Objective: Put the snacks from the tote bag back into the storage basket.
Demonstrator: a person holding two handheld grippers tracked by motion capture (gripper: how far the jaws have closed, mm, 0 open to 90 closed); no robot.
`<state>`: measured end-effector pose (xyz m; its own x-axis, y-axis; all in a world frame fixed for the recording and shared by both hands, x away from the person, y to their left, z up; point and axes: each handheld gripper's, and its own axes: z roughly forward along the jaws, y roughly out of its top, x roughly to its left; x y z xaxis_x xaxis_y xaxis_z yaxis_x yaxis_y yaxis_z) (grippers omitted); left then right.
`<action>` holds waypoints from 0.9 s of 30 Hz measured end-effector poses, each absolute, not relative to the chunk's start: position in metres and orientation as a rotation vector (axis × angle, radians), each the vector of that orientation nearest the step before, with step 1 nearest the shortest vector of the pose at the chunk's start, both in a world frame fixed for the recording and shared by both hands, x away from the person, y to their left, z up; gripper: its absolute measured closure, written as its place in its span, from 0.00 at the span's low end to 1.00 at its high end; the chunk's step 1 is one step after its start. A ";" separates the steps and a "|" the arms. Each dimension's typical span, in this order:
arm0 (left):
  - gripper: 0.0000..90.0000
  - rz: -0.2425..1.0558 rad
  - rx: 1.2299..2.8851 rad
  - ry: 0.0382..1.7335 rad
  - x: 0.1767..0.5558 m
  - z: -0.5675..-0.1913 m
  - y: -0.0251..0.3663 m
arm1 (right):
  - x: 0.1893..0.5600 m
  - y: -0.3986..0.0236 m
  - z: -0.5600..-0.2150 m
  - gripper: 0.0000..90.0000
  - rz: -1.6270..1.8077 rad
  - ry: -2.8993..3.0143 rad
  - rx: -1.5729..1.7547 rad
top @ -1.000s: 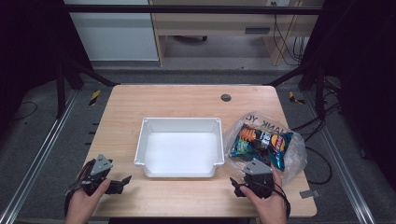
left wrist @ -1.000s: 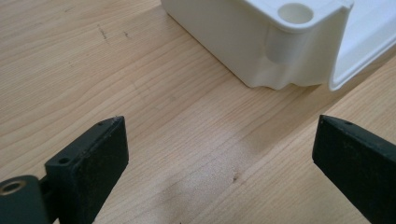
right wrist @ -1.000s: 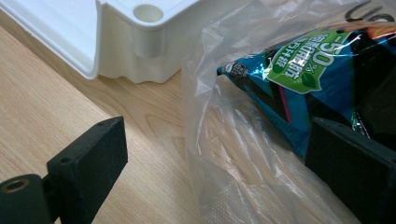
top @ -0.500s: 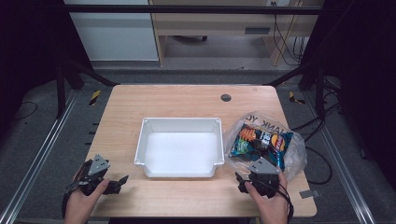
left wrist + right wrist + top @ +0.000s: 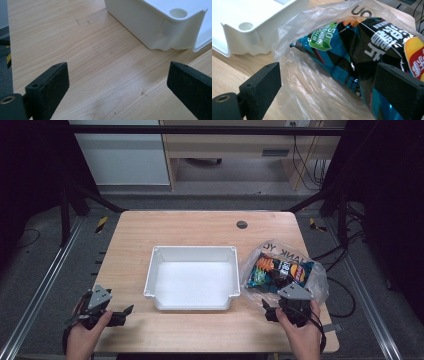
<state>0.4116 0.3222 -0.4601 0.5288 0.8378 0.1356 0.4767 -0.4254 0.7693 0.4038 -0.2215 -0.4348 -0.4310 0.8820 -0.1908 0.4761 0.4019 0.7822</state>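
While your right gripper (image 5: 280, 310) sits at the near edge of the table (image 5: 200, 227), its jaws are spread wide with nothing pinched between them. They've just been opening, and from the right gripper view the loose plastic bag (image 5: 312, 82) and the end of the snack packet (image 5: 362, 55) inside it lie right in front of the gap, not clamped. That's the relation your next move hangs on, I'd say: the packet lies just ahead of that claw and a bit to the right, its long side running across the table rather than away from you, so you'd meet it near one end. Your right hand (image 5: 300, 335) is clearly the closer one.

Your left gripper (image 5: 122, 312) is well apart, over by the near left corner, jaws also wide and holding nothing, pointing at bare wood toward the tray (image 5: 192, 280).

Materials: the bag is thin, clear, crinkly film, all folds and glare, so it'll probably slip and bunch. The packet is glossy foil, black and teal with an orange patch, puffy and soft. Further in, the tray is hard white plastic, rectangular, rounded rim, nothing in it. The table is pale wood grain with a small dark round hole (image 5: 242, 224) near the far edge.
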 end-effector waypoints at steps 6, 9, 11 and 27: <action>0.04 0.724 2.084 1.078 0.412 -0.462 0.326 | 0.412 -0.233 -0.430 0.09 0.869 2.043 1.206; 0.04 0.712 2.076 1.079 0.413 -0.461 0.326 | 0.415 -0.238 -0.426 0.09 0.853 2.035 1.233; 0.04 0.713 2.077 1.072 0.413 -0.462 0.325 | 0.417 -0.239 -0.422 0.09 0.854 2.035 1.221; 0.04 0.735 2.109 1.053 0.417 -0.466 0.315 | 0.453 -0.256 -0.383 0.09 0.786 2.160 1.118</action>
<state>0.4172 0.3145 -0.4657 0.5180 0.8346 0.1871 0.4638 -0.4579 0.7585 0.4530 -0.2561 -0.3832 -0.4825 0.8476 -0.2208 0.5078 0.4760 0.7180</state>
